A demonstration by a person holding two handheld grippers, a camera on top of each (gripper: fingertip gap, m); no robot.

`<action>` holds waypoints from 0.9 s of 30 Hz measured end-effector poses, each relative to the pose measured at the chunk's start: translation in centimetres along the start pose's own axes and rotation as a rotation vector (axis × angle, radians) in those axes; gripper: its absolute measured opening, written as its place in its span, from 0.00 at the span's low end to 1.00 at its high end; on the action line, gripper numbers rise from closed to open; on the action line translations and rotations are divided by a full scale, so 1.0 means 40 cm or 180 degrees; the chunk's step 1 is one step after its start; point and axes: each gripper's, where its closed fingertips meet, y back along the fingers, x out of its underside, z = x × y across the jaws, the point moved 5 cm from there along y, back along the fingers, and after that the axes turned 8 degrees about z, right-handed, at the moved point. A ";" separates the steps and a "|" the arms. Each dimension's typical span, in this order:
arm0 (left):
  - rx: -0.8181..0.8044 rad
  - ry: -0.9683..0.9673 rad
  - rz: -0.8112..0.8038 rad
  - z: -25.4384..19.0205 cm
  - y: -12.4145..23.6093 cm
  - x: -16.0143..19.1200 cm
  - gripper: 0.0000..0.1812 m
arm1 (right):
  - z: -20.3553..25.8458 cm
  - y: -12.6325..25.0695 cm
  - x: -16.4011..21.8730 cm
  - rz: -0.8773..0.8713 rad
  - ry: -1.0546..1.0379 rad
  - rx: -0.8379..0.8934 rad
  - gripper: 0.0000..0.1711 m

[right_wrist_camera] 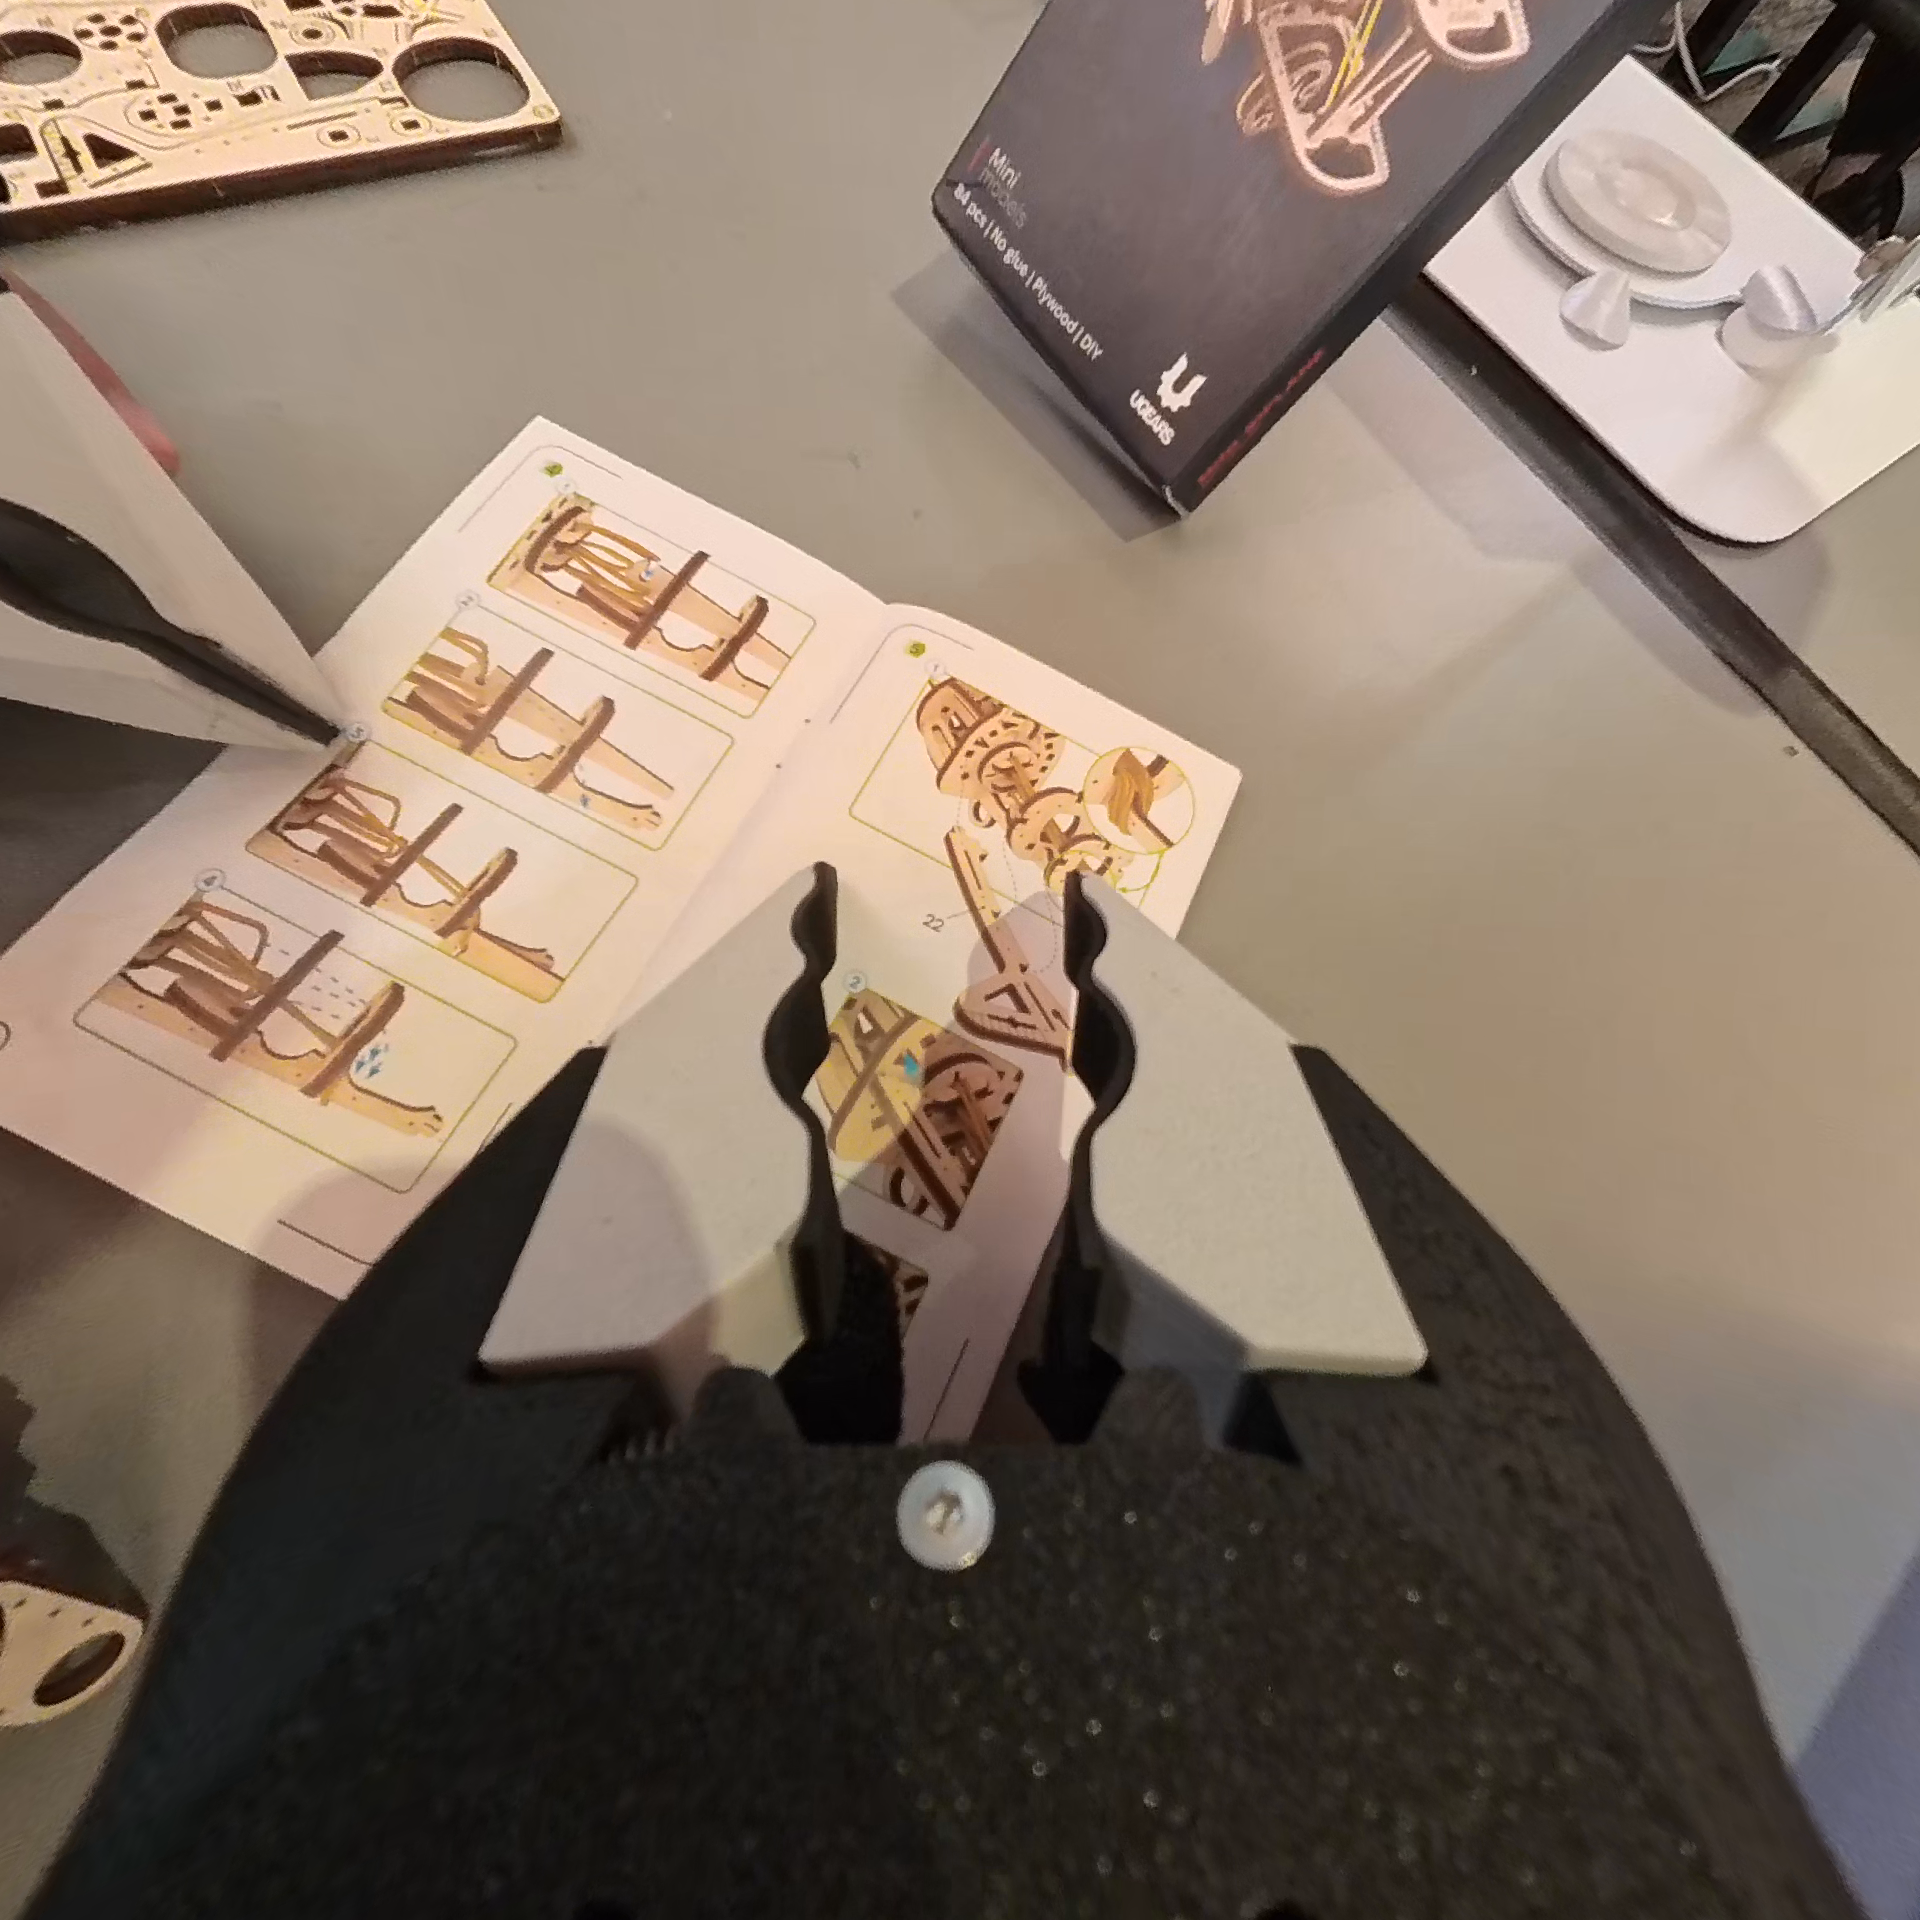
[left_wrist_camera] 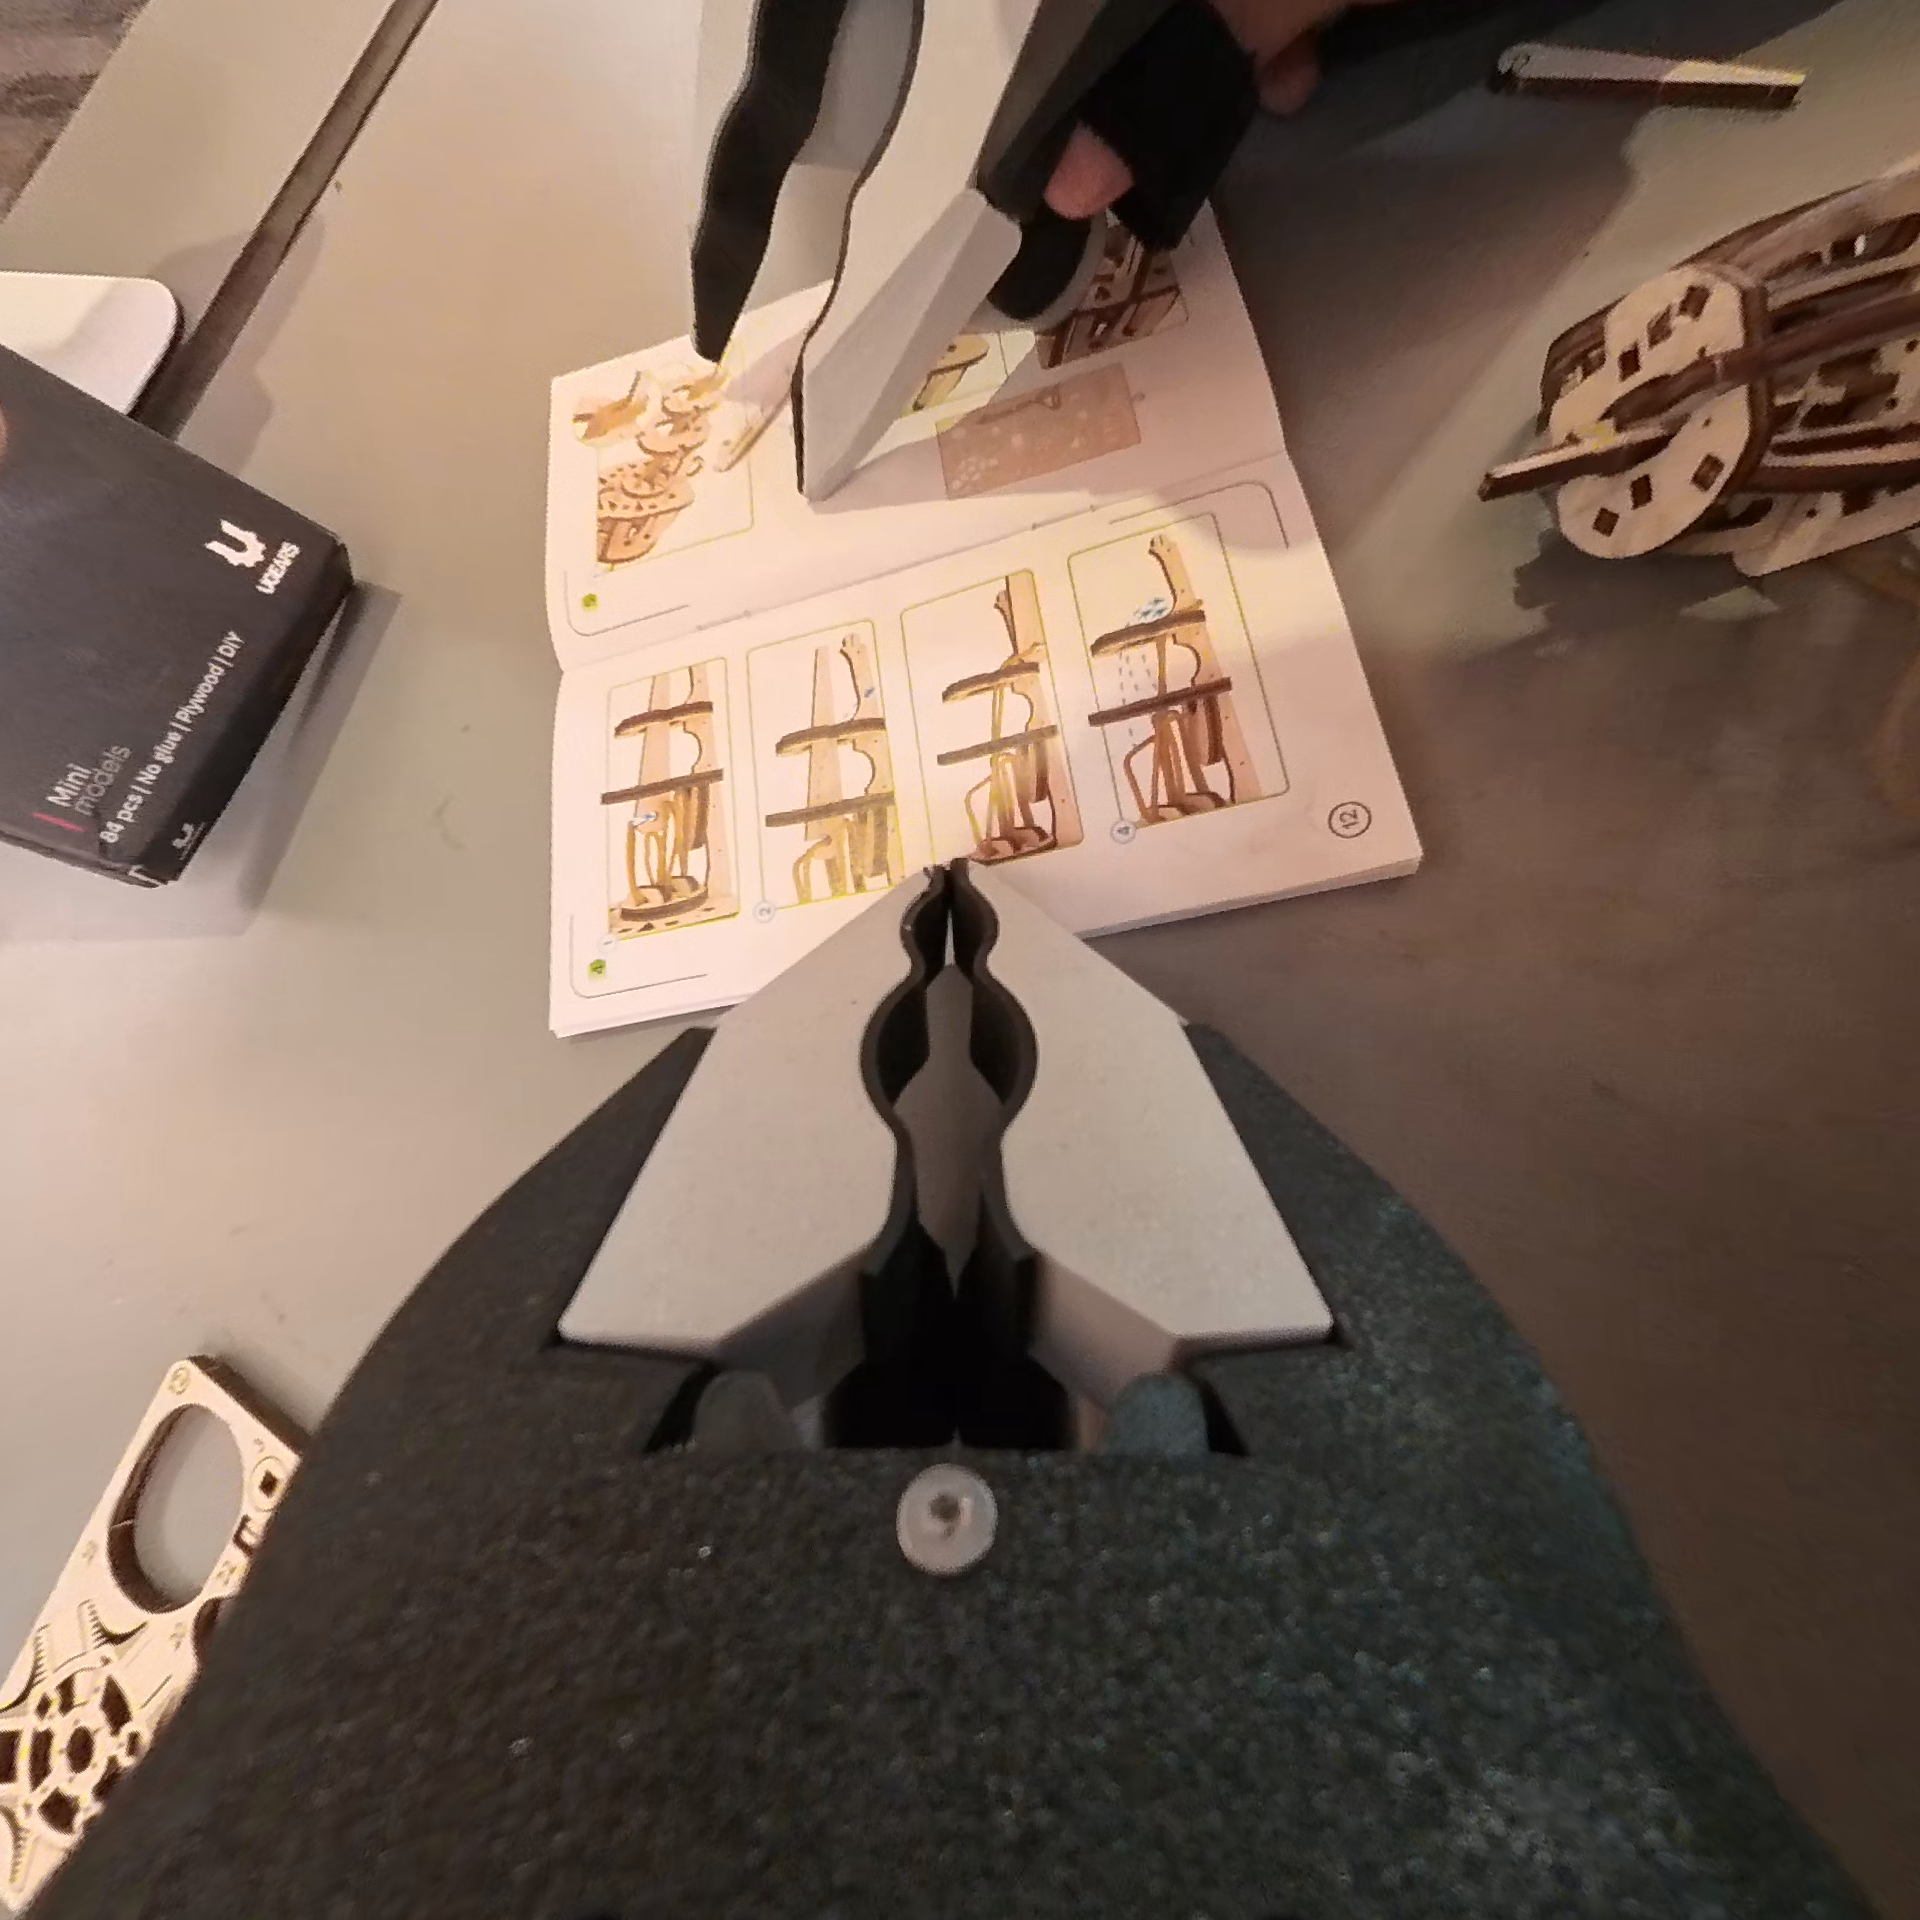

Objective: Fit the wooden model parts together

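Left wrist view shows your left gripper (left_wrist_camera: 951, 883) with its grey fingers pressed together and nothing between them, its tips over the near edge of the open white instruction booklet (left_wrist_camera: 1195, 582) lying flat on the grey table (left_wrist_camera: 1558, 1039). Across the booklet from it, your right gripper (left_wrist_camera: 764, 416) stands with its fingers spread apart and empty, tips down on the far page, a hand in a black fingerless glove (left_wrist_camera: 1132, 135) behind it. To the right of the booklet, well apart from it, sits the partly built pale wooden model with dark slotted edges (left_wrist_camera: 1756, 416). Left of the booklet lies the black cardboard kit box (left_wrist_camera: 135, 665), and nearer you than the booklet, at the left edge, a laser-cut plywood parts sheet (left_wrist_camera: 114, 1621). In the right wrist view, a second cut plywood sheet (right_wrist_camera: 260, 104) lies beyond the booklet (right_wrist_camera: 727, 790), and a white stand with round discs (right_wrist_camera: 1621, 270) sits past the box (right_wrist_camera: 1195, 208)
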 end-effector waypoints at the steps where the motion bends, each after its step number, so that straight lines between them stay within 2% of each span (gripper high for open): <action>1: -0.0013 -0.0011 0.0000 0.000 0.000 0.000 0.00 | 0.000 0.000 0.000 0.0004 0.0002 -0.0001 0.25; 11: 0.0209 0.0304 0.0015 0.018 -0.002 0.002 0.00 | 0.007 -0.006 0.003 0.0064 0.0093 0.0022 0.21; 21: 0.0585 0.0694 0.0001 0.037 -0.004 0.004 0.00 | 0.005 -0.011 0.006 0.0119 -0.0093 -0.0310 0.17; 27: 0.0665 0.0731 -0.0004 0.040 -0.004 0.004 0.00 | 0.007 -0.011 0.006 0.0123 -0.0104 -0.0359 0.15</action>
